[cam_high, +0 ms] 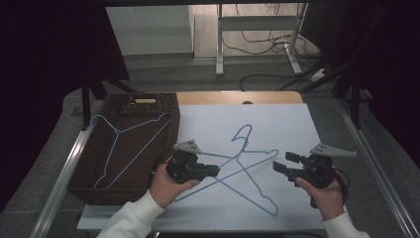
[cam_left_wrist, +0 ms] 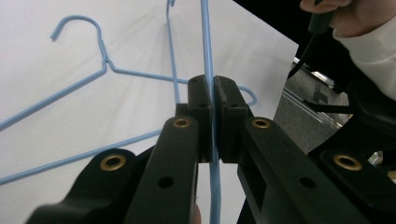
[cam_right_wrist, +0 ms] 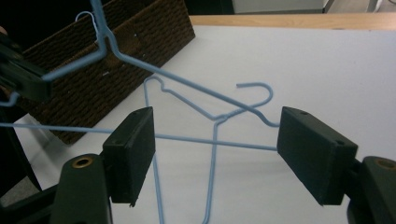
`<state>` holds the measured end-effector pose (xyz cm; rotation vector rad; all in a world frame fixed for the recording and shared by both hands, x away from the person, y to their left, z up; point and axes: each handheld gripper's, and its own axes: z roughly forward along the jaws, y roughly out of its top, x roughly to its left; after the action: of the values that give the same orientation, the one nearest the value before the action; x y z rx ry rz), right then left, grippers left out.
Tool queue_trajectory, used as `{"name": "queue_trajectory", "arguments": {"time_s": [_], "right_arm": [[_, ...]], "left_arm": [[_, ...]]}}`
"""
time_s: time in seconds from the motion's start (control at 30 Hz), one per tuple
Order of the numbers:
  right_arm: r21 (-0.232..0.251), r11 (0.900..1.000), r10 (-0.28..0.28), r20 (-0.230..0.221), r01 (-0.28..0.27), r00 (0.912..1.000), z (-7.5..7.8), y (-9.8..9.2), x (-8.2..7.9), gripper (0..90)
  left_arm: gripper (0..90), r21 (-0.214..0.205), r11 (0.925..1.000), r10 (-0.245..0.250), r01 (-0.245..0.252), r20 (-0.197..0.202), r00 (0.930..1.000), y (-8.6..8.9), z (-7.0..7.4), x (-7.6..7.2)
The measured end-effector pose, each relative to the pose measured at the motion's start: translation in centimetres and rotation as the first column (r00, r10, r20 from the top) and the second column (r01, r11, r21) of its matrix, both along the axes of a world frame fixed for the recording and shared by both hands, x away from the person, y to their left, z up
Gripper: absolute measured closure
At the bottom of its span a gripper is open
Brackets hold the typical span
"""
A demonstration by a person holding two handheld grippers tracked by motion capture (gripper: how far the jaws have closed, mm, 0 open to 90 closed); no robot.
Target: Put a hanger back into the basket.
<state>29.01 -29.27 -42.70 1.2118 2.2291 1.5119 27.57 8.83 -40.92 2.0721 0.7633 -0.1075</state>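
I've got my left gripper (cam_high: 210, 170) pinching a thin blue wire hanger (cam_left_wrist: 207, 51), jaws pressed tight on the wire, over the white worktop (cam_high: 277, 124) near its left edge. A second blue hanger (cam_high: 247, 171) lies crossed beneath it mid-worktop. My right gripper (cam_high: 282, 163) hangs spread wide near the right edge, nothing pressed between its pads. The high view shows a third hanger (cam_high: 124, 144) lying in the brown wicker basket (cam_high: 99, 191) at the left edge; the left gripper view gives me the clamp close up.
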Motion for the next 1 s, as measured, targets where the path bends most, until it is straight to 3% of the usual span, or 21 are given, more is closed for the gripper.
{"name": "queue_trajectory", "arguments": {"time_s": [0.2,0.53,1.0], "right_arm": [[-0.011,0.9999,0.001,-0.017,-0.001,0.9999,-0.7,-0.3,0.2,28.5],[-0.026,0.9993,0.025,-0.031,-0.026,0.9992,-1.3,0.0,0.3,27.9],[-0.051,0.9982,0.031,-0.047,-0.033,0.9984,-2.0,0.3,0.5,27.7]], "left_arm": [[86.9,-0.04,0.9991,0.018,-0.017,0.021,0.9996,1.9,1.4,-0.2],[86.9,-0.088,0.9917,0.098,-0.094,0.043,0.9943,6.9,3.2,-0.2],[86.9,-0.145,0.9653,0.229,-0.217,0.071,0.9709,14.1,3.9,-0.6]]}}
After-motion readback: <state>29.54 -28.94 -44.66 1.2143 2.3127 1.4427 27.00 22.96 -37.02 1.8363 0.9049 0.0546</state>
